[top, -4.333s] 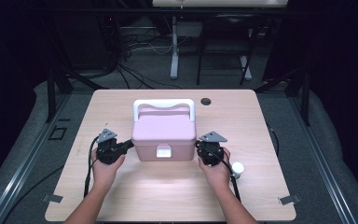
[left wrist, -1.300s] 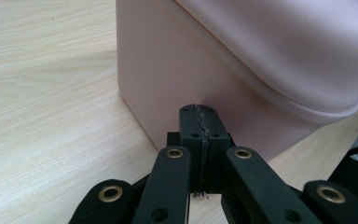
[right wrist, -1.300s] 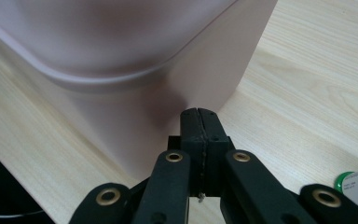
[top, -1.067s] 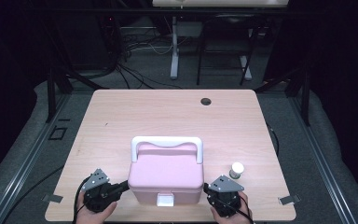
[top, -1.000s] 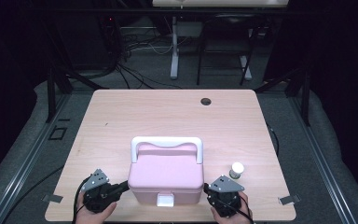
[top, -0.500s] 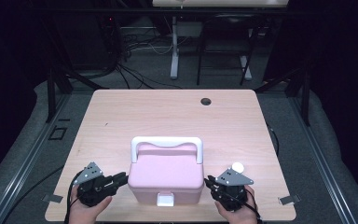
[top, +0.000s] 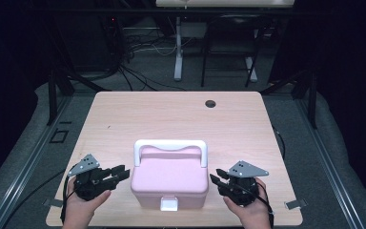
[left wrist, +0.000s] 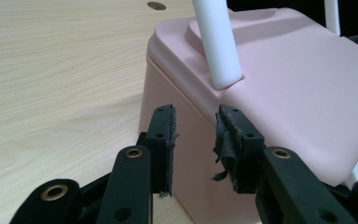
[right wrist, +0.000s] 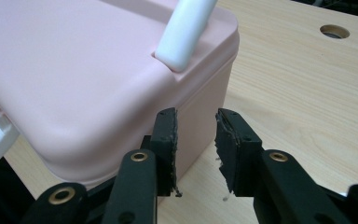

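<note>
Left gripper (top: 119, 171) at the lower left of the high view, held in a hand (top: 82, 206) rising from the bottom edge, jaws spread with a clear gap and nothing between them, tips pointing right at the left wall of the pink box (top: 170, 178) and stopping just short of it. Same gap plain in the left gripper view, pads (left wrist: 167, 142) frayed at the edges, box corner (left wrist: 270, 93) right behind them, apart from it as far as can be told. Pink box at lower centre of the high view, near the front edge of the wooden table (top: 171, 114), lid shut, white handle (top: 169, 145) standing upright along its far side, white latch (top: 169, 204) on the near face. Round hole (top: 210, 103) in the tabletop toward upper right of centre. Right gripper (top: 213, 179) at the lower right, also held in a hand (top: 248, 212), jaws likewise parted and empty, tips aimed left and just beside the box's right wall. Handle foot (right wrist: 182, 35) seen close in the right gripper view, upper middle.
</note>
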The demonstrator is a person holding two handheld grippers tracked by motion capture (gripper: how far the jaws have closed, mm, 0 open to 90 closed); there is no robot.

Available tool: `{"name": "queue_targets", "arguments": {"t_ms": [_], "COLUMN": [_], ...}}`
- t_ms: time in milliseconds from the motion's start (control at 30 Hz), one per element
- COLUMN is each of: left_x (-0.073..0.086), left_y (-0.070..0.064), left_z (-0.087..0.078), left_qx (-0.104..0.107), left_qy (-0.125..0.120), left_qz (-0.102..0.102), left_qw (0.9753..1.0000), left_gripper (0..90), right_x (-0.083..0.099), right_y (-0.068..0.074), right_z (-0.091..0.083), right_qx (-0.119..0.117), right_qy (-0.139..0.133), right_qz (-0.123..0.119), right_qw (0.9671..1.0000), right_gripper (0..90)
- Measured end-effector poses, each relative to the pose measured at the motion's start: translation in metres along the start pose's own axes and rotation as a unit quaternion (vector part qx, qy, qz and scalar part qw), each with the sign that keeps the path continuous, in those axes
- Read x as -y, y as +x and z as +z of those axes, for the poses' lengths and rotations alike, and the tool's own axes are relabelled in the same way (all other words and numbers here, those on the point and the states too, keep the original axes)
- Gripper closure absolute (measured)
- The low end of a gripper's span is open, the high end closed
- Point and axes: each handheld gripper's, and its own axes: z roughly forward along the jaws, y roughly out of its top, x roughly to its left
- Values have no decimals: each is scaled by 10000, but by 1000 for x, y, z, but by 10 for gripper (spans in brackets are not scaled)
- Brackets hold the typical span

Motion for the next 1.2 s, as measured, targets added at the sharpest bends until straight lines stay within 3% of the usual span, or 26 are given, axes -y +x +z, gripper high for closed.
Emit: {"name": "queue_targets", "arguments": {"t_ms": [167,267,433,567,1000,1200], "left_x": [-5,-10,-19,-25,-33,-33], "left_y": [-1,-1,-4,-6,-7,-8], "left_z": [1,2,5,11,31,33], "left_qx": [61,88,214,264,424,343], "left_qy": [-29,-57,-125,-109,-159,-191], "left_qz": [-61,-43,-59,-41,-141,-90], "left_qw": [10000,9999,9997,9996,9989,9992], "left_gripper": [661,646,623,600,585,595], "right_x": [-7,-13,-23,-27,-31,-32], "right_y": [0,1,5,6,-4,-6], "right_z": [-3,-4,-3,1,18,20], "right_qx": [-66,-15,-120,-297,-519,-538], "right_qy": [-107,-194,-337,-467,-486,-529], "right_qz": [50,-31,-70,-14,385,366], "right_qw": [9999,9998,9993,9985,9967,9965], "right_gripper": [673,657,640,619,562,585]}}
